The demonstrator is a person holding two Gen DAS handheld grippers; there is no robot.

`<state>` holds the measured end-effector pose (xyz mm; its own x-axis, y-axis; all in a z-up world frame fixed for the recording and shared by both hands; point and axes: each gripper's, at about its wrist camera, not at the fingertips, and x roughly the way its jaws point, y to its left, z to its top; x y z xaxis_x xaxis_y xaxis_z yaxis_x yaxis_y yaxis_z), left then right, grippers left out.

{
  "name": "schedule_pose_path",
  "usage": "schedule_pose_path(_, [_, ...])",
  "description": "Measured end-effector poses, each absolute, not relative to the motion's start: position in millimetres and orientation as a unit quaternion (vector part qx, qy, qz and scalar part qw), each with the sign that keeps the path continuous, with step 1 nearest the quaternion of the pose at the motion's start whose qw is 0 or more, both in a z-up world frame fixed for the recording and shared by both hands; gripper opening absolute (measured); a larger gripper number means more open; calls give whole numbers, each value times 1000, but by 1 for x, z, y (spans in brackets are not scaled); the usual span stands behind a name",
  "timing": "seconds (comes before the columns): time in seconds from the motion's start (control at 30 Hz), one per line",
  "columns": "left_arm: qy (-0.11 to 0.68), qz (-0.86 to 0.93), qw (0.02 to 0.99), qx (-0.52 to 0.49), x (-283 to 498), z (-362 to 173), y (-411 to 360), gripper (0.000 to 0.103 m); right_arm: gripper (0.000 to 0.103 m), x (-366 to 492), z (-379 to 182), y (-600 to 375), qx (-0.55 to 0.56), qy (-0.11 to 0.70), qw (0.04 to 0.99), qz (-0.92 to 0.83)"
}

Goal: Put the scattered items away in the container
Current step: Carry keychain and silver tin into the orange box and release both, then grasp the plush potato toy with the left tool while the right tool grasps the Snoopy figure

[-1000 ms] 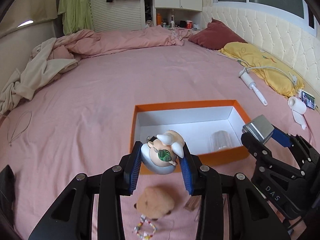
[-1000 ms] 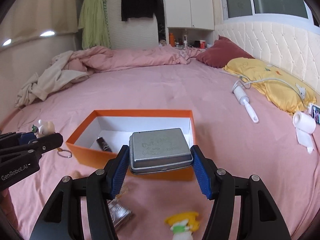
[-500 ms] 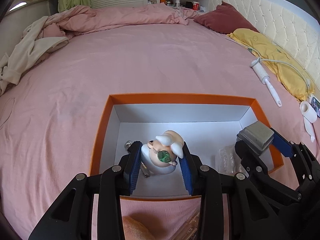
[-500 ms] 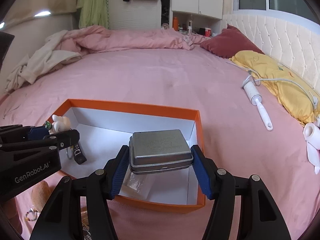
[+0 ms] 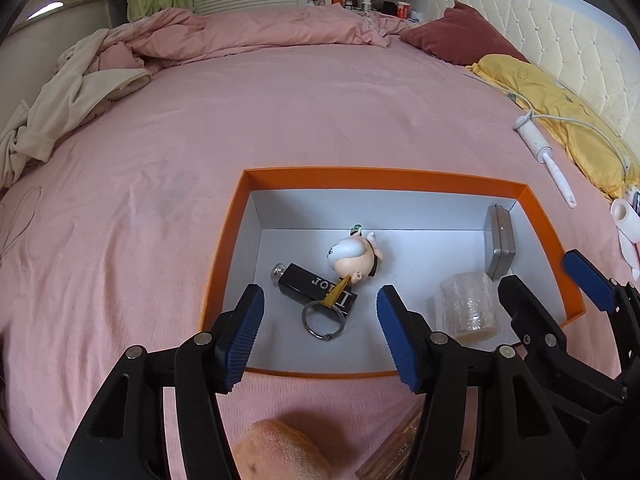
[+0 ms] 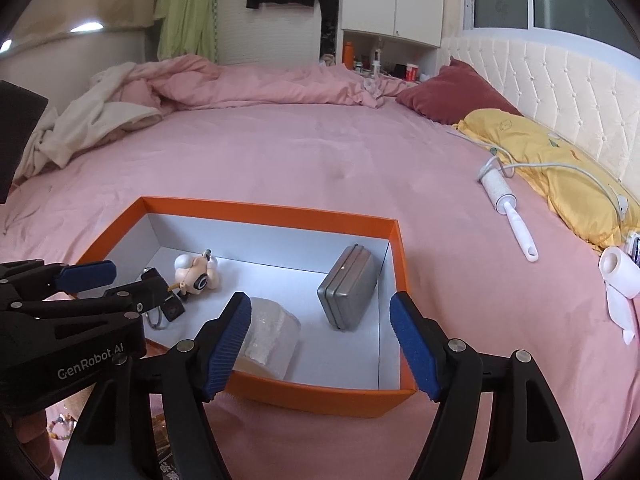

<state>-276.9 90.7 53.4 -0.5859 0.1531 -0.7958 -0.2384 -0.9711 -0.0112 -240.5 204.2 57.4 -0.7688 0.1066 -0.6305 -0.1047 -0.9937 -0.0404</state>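
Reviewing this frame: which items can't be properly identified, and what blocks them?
- Tan fuzzy item: left wrist view, cut off by the bottom edge and the left hand-held gripper.
- Beaded trinket: right wrist view, tiny, partly behind the left hand-held gripper.
- Clear packet: left wrist view, mostly hidden by gripper arms.

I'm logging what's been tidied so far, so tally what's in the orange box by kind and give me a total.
Figurine keychain: 1
Black Dior bottle: 1
Grey tin: 1
Clear wrapped roll: 1
Total in the box: 4
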Motion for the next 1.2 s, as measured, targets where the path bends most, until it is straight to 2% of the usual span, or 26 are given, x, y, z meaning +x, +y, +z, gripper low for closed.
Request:
schedule_pose_path(0.13, [39,896,117,-426,-258,65,69,60,72,-223,71,210,-317,11,67,946])
schedule_pose_path(0.3, [21,904,104,-413,-230,75,17,60,72,-178,83,234,-300,68,102,946])
schedule_pose_path(0.47, [5,906,77,-417,-204,64,-31,60,72,-122,71,256,-314,135,154,927])
schedule_pose_path(0.6, [-3,897,71,-437,-187,41,-43,60,72,-85,50,252,-337,150,164,915])
schedule_pose_path(0.73, [-7,890,71,-450,-174,22,-48,60,72,-71,25,231,-371,133,151,906])
schedule_pose_path(1.07, [68,897,115,-422,-189,17,-1,60,72,-99,11,216,-379,91,137,911])
schedule_pose_path(1.2, [58,904,125,-405,-193,20,2,60,73,-116,5,209,-387,50,146,909])
